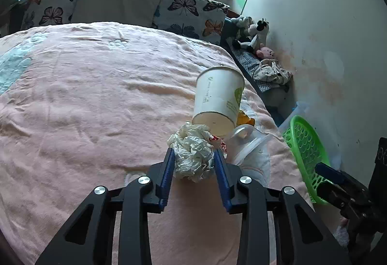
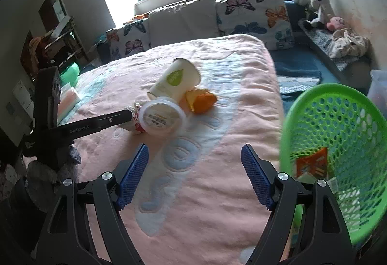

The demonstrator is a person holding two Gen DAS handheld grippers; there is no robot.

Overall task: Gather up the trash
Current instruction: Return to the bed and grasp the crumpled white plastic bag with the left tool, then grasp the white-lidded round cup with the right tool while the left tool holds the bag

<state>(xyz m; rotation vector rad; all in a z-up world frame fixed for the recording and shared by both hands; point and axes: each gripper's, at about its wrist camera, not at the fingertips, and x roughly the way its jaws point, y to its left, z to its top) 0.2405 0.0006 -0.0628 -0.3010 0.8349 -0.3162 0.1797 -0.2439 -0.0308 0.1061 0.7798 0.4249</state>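
Two grippers over pink blanket (image 1: pixel 84 95). Left gripper (image 1: pixel 193 163) clenched on paper wad (image 1: pixel 193 156); right gripper (image 2: pixel 194 168) spread wide, holding nothing. Beyond wad: tub (image 2: pixel 160 117), cup (image 1: pixel 219 95), orange scrap (image 2: pixel 202 100). Green basket (image 2: pixel 338 120) at right, wrapper (image 2: pixel 312 161) inside.

On the bed blanket (image 1: pixel 84 95) the trash sits in a cluster: crumpled paper (image 1: pixel 193 156) nearest, between the left gripper's (image 1: pixel 193 163) fingers, the tipped paper cup (image 1: pixel 219 98) behind it, a lidded plastic tub (image 2: pixel 160 117) just right — a peel scrap (image 2: pixel 202 101) beyond. The basket (image 2: pixel 338 124) stands off the bed's right edge, wrappers (image 2: pixel 312 163) in it; pillows (image 1: pixel 118 2) line the far end.
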